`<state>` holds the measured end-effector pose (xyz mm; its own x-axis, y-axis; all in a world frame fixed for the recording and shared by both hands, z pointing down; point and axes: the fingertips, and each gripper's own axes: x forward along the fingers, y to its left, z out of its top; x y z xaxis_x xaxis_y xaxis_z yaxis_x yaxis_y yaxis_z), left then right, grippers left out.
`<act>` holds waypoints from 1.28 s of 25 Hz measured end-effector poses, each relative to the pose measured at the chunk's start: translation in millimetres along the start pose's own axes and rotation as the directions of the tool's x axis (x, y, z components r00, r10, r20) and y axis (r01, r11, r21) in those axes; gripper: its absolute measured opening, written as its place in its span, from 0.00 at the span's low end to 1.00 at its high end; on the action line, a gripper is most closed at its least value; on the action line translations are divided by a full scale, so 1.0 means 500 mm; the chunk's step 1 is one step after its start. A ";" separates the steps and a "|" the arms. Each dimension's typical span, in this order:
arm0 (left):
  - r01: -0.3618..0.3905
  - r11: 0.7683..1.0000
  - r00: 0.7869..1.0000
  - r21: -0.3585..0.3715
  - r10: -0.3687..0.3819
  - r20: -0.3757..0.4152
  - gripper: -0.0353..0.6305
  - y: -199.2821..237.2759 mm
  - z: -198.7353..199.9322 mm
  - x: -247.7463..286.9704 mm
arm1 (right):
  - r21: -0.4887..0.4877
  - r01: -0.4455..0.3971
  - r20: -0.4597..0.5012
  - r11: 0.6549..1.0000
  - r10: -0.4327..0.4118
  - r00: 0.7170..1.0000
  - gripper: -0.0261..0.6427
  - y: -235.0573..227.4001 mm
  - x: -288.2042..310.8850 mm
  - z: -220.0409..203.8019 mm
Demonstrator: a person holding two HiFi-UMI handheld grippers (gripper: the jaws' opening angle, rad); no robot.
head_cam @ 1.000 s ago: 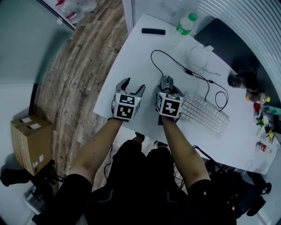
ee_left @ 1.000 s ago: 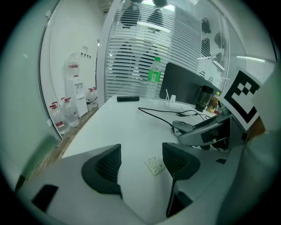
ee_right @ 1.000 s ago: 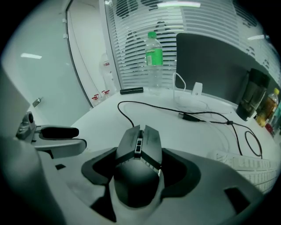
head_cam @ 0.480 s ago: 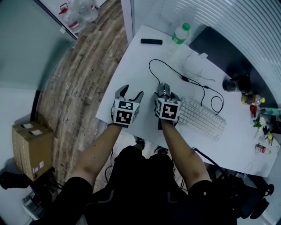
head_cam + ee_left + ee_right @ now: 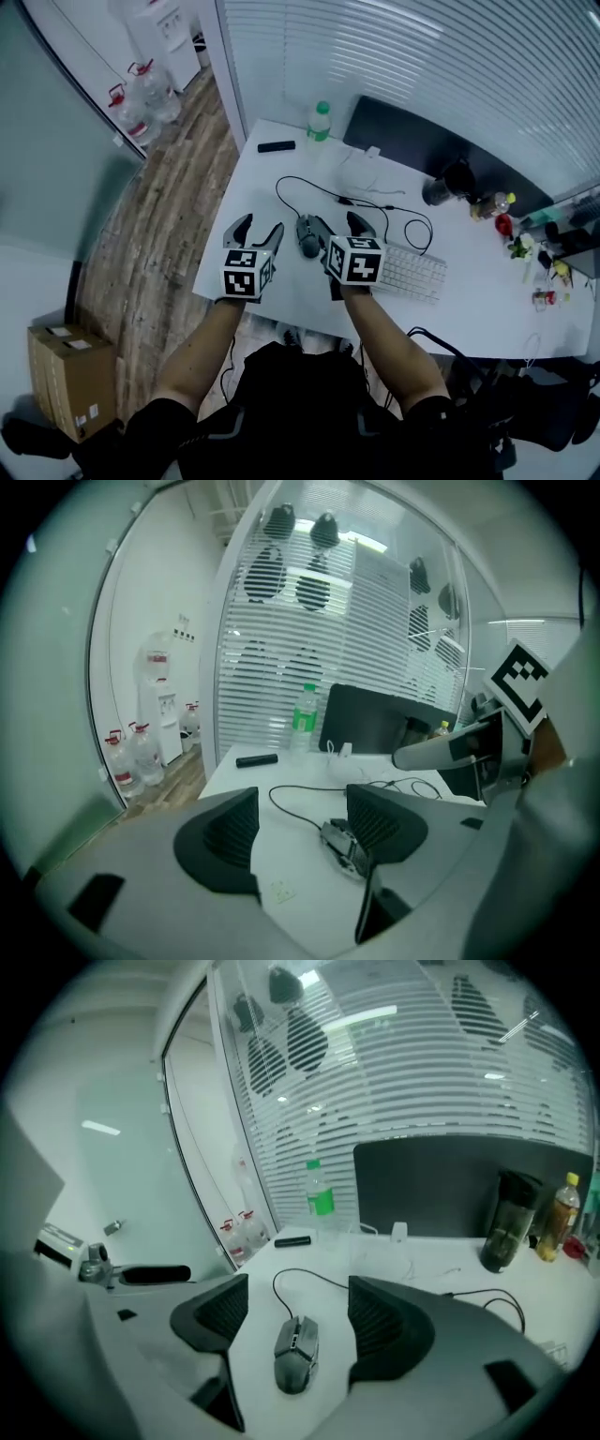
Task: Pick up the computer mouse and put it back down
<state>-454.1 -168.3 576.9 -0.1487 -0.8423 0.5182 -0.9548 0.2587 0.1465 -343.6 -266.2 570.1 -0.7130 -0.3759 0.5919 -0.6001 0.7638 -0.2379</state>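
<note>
The grey wired computer mouse (image 5: 307, 234) lies on the white table (image 5: 281, 291), its black cable (image 5: 286, 192) running away toward the back. My right gripper (image 5: 339, 225) hovers above and just right of it. In the right gripper view the mouse (image 5: 294, 1354) shows low between the jaws, with neither pad touching it. The jaws of this right gripper (image 5: 300, 1321) are closing a little, with nothing in their grip. My left gripper (image 5: 255, 230) hangs open to the mouse's left and holds nothing. From the left gripper (image 5: 305, 832) view the mouse (image 5: 345, 846) sits partly behind the right jaw.
A white keyboard (image 5: 408, 272) lies right of the mouse. At the back stand a green-capped bottle (image 5: 320, 122), a black stick-shaped device (image 5: 276, 146), a dark upright panel (image 5: 422, 150) and a dark tumbler (image 5: 448, 183). The table's left edge drops to a wood floor with water jugs (image 5: 141, 103).
Both grippers have risen off the table. The right one stood around the mouse a second ago; now it hangs above it, and the mouse rests on the table.
</note>
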 end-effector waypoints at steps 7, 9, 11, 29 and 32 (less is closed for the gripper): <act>0.026 0.999 0.993 0.038 -0.030 0.110 0.52 -0.125 0.132 -0.035 | -0.030 -0.034 0.140 0.999 0.038 0.989 0.53 -0.049 -0.162 0.104; 0.042 0.998 0.989 0.056 -0.049 0.138 0.52 -0.172 0.168 -0.047 | -0.038 -0.040 0.181 0.999 0.046 0.982 0.53 -0.070 -0.214 0.128; 0.060 0.996 0.985 0.071 -0.071 0.157 0.52 -0.218 0.199 -0.062 | -0.048 -0.041 0.215 0.998 0.050 0.975 0.53 -0.092 -0.268 0.147; 0.221 0.947 0.900 0.233 -0.290 0.324 0.52 -0.599 0.390 -0.204 | -0.071 0.102 0.456 0.992 -0.059 0.888 0.50 -0.385 -0.711 0.208; 0.243 0.937 0.892 0.251 -0.317 0.321 0.52 -0.635 0.397 -0.219 | -0.066 0.123 0.487 0.990 -0.076 0.870 0.49 -0.416 -0.769 0.210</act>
<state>-185.6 -252.0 306.1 0.0876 -0.9855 0.1454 -0.9954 -0.0810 0.0512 17.4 -335.5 311.0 -0.7516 -0.6404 0.1582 -0.6580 0.7447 -0.1116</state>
